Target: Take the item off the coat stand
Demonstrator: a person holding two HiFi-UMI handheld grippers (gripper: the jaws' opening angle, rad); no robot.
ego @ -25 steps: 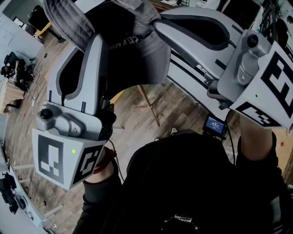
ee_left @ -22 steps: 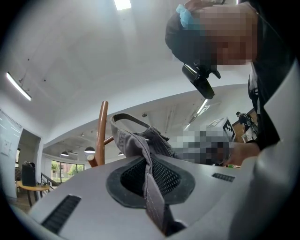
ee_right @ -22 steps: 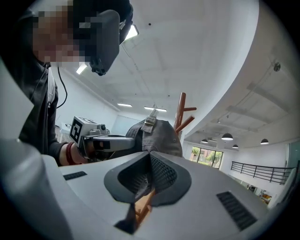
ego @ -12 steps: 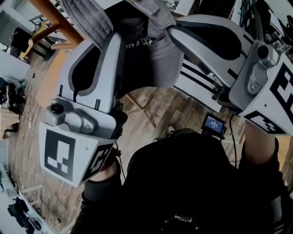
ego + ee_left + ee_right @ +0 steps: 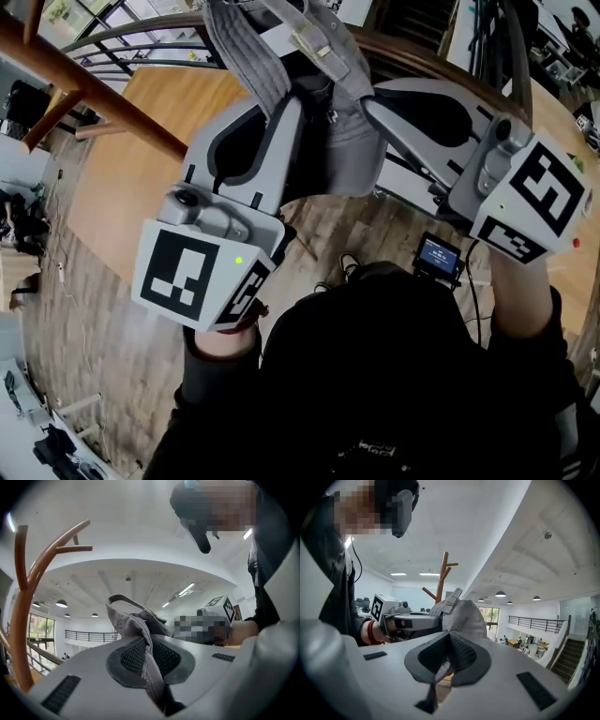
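Observation:
A grey cap (image 5: pixel 330 112) hangs in the air between my two grippers, with its strap and buckle uppermost. My left gripper (image 5: pixel 296 105) is shut on one edge of the cap's fabric (image 5: pixel 136 625), which is pinched between its pads (image 5: pixel 133 657). My right gripper (image 5: pixel 371 94) is shut on the opposite edge of the cap (image 5: pixel 461 613). The brown wooden coat stand (image 5: pixel 112 103) slants across the upper left, apart from the cap. The stand's curved arms (image 5: pixel 28 588) rise at the left in the left gripper view. The stand's forked top (image 5: pixel 442 576) shows behind the cap in the right gripper view.
Below lie a wood-plank floor (image 5: pixel 103 309), a pale wooden table top (image 5: pixel 141 141) and a small lit screen (image 5: pixel 439 255). A white desk with black stripes (image 5: pixel 412 173) stands under the right gripper. The person's dark top fills the lower middle of the head view.
Both grippers, still shut on the cap, have drawn closer together in the head view. The coat stand's brown pole has come into sight at the upper left, away from the cap.

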